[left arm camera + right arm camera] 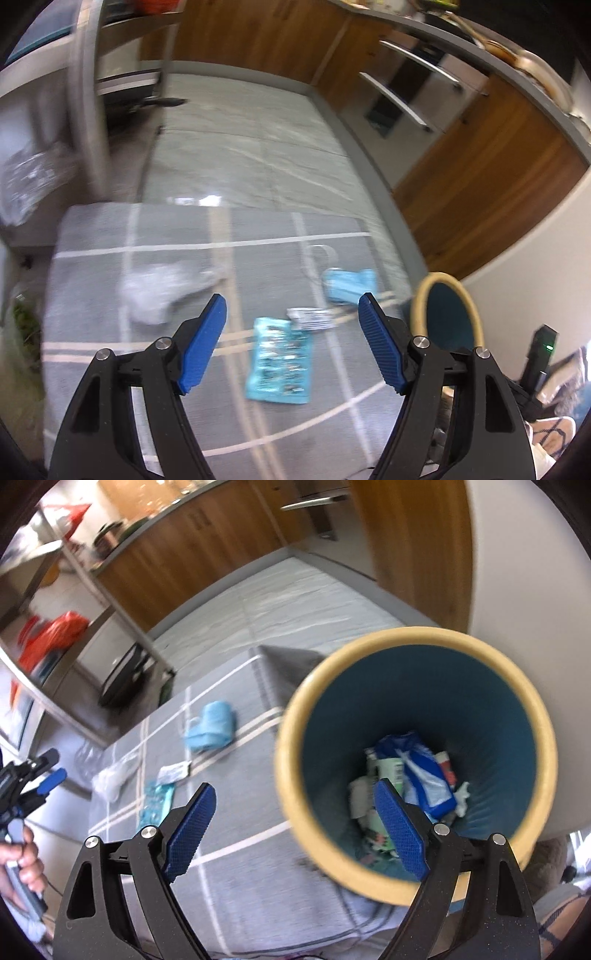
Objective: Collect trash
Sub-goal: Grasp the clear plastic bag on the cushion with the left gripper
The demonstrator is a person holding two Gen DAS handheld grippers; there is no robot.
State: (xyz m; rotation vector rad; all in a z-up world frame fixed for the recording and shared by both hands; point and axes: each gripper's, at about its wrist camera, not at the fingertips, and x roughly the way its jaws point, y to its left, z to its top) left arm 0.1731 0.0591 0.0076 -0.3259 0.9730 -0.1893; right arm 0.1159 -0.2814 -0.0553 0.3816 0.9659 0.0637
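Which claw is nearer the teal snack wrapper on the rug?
Left. The left claw hangs open just above the teal snack wrapper; the right claw is off beside it, at the wastebasket.

We see open grey rug with white stripes (pixel 177 369) below the left claw (pixel 291 306), whose jaws stand apart with nothing between them. A flat teal wrapper (pixel 279 362), a small white printed packet (pixel 312 318), a crumpled light-blue wrapper (pixel 349 286) and a clear crumpled plastic bag (pixel 155 291) lie apart, with bare rug between them. The round blue bin with a tan rim (pixel 417 753) gapes unobstructed under the right claw (pixel 297 806); litter covers only its bottom. A metal shelf leg (pixel 86 110) hems the rug's far left corner, wooden cabinets (pixel 480 155) the right.
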